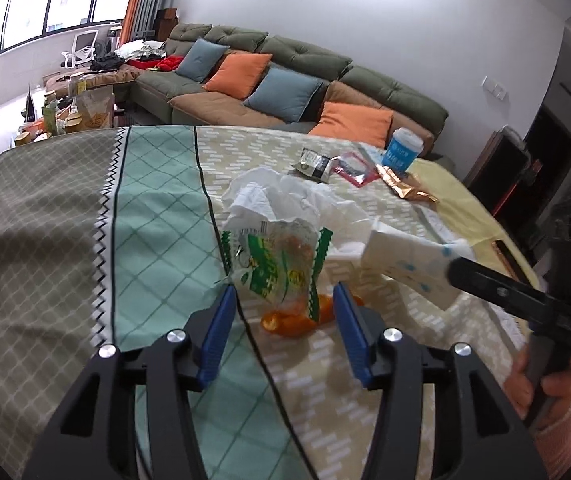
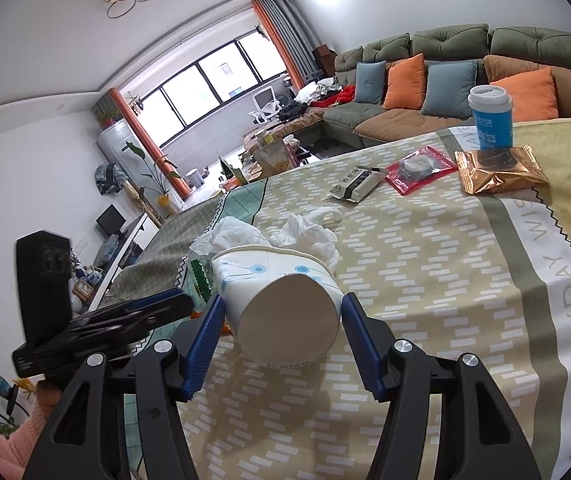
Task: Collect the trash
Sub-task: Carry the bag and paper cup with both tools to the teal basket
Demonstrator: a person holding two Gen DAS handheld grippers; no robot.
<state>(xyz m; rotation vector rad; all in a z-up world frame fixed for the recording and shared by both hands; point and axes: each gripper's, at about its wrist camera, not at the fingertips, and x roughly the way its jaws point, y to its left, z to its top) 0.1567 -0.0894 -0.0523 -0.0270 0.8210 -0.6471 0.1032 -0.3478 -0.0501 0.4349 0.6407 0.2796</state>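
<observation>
Patterned tablecloth (image 2: 425, 280) carries litter; right gripper (image 2: 281, 322) clamps paper cup (image 2: 285, 312); left gripper (image 1: 285, 312), half open and empty, should next close on wrapper (image 1: 277, 260).

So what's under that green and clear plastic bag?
Orange peel pokes out from under the plastic bag, lying on the tablecloth. Something orange also shows through the clear part. How far the peel reaches beneath it is hidden.
</observation>
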